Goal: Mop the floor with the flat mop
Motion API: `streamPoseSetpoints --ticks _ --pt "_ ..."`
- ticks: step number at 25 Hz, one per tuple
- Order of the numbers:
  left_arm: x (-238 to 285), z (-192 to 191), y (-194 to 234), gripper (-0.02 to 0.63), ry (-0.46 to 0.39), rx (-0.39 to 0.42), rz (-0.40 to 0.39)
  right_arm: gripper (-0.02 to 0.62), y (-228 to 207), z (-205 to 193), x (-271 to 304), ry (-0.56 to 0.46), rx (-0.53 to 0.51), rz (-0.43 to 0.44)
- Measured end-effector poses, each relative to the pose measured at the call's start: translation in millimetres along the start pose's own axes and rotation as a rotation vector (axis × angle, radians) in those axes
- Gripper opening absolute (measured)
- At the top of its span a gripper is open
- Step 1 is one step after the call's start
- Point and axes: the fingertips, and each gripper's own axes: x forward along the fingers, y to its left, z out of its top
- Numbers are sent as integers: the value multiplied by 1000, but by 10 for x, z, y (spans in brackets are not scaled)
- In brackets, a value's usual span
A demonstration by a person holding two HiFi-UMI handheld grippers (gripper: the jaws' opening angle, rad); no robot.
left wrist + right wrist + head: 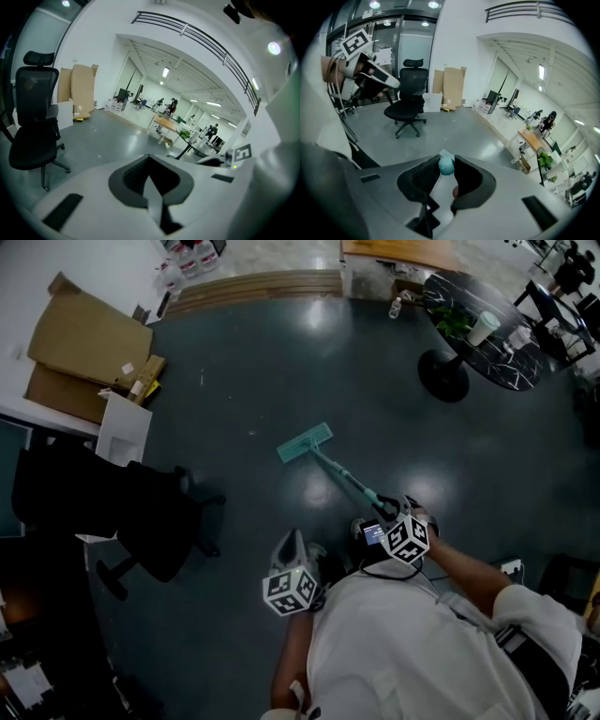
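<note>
At the floor's left edge, flattened cardboard point(82, 345) leans by the wall and a black office chair point(141, 512) stands just in front of it, well clear of the mop.

The left gripper point(149, 160) is held close to the person's body. Its jaws are pressed together with nothing between them, so it has no part in the hold.

Ahead of the person, near the middle of the open floor point(281, 362), the flat mop point(305, 442) lies with its teal head flat on the surface. Its handle point(347, 479) slants back and to the right, up to the right gripper point(443, 169). That gripper is clamped on the handle's rounded teal end, which sits squeezed between the two pads, and the mop head shows on the floor just past it.

At the far right a round tabletop point(511, 367) on a pedestal foot stands near the floor's upper right corner.

As for progress, the mop is in hand and down on the floor, so mopping looks to be under way or just beginning. The floor shows bright patches, but these read as lamp glare rather than wet strokes, and no clear mopped band can be made out. By that, most of the open floor — toward the chair, the far step and the tabletop's foot — likely remains to be covered.
</note>
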Motion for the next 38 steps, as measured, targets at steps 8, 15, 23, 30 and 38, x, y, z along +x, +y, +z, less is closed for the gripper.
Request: streamPoseSetpoints --ticks 8,15,23,30,38 --pt "6 -22 -75 5 1 -6 -20 100 160 -66 -264 -30 87 -10" --pt "40 -28 -74 5 -3 -6 -16 100 7 216 355 -110 69 -53" --pt "33 -16 -47 5 3 -29 1 100 -394 672 1669 -115 28 -73" --pt "-81 -20 -35 5 -10 -18 46 100 -675 1061 2189 -96 37 -85" --pt "-69 -22 -36 5 -33 5 15 100 -551 916 1552 -101 74 -80"
